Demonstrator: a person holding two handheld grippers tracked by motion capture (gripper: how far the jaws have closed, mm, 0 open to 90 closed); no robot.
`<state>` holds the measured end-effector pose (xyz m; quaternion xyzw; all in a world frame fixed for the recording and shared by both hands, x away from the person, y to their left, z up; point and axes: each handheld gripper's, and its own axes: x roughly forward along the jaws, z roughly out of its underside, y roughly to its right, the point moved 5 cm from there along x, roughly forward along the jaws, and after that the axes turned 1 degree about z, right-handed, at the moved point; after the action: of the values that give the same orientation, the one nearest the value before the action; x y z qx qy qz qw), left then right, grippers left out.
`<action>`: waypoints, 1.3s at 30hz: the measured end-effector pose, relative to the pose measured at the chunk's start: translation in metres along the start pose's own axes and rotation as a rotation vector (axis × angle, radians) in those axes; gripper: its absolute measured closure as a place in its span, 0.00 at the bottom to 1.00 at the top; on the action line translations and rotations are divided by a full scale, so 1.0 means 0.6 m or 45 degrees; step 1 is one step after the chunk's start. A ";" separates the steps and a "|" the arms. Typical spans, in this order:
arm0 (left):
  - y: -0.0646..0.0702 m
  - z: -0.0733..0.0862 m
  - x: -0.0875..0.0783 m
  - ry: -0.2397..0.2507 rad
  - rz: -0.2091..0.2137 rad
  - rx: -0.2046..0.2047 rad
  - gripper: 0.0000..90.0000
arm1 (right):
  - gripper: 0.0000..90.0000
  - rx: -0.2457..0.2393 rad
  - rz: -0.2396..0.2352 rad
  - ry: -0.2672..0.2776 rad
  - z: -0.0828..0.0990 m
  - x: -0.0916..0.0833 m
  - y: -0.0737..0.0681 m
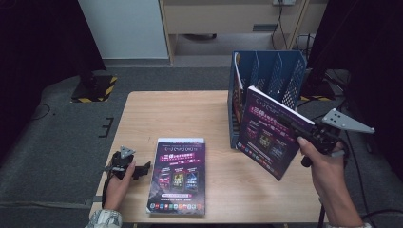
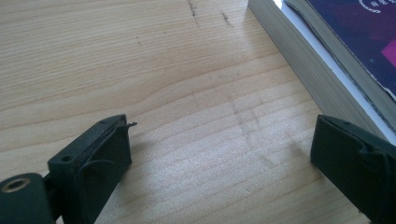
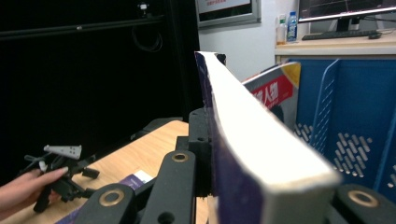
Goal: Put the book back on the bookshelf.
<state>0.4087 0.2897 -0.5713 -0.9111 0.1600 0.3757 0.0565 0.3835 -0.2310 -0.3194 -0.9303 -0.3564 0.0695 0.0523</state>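
Your lifted book (image 1: 266,130) hides the lower front of the blue file rack (image 1: 280,71) and most of the book standing in it (image 1: 234,107), at about two o'clock on the tabletop (image 1: 180,114). In your left gripper view the flat book (image 2: 345,60) is cut off at the upper right corner. Cover print on both books is too small to read. In your right gripper view the page edge blurs near the lens.

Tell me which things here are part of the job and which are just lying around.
In the job:
- purple-covered book clamped in the right gripper
- blue slotted file rack
- second purple-covered book lying flat
- left gripper, open

Lying about:
- yellow-and-black striped floor plate
- clear bottle
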 end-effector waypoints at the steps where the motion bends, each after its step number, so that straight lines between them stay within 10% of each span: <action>1: 0.000 0.000 0.000 0.000 0.000 0.000 0.05 | 0.92 0.010 0.003 0.006 -0.006 -0.001 0.001; 24: 0.001 0.000 0.001 -0.008 -0.006 0.015 0.04 | 0.92 -0.007 0.285 -0.069 -0.088 0.044 0.065; 39: 0.001 0.000 0.001 -0.008 -0.005 0.016 0.04 | 0.92 -0.004 0.477 -0.074 -0.084 0.090 0.125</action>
<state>0.4093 0.2890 -0.5718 -0.9098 0.1606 0.3775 0.0636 0.4809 -0.2530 -0.2857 -0.9781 -0.1784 0.1044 0.0264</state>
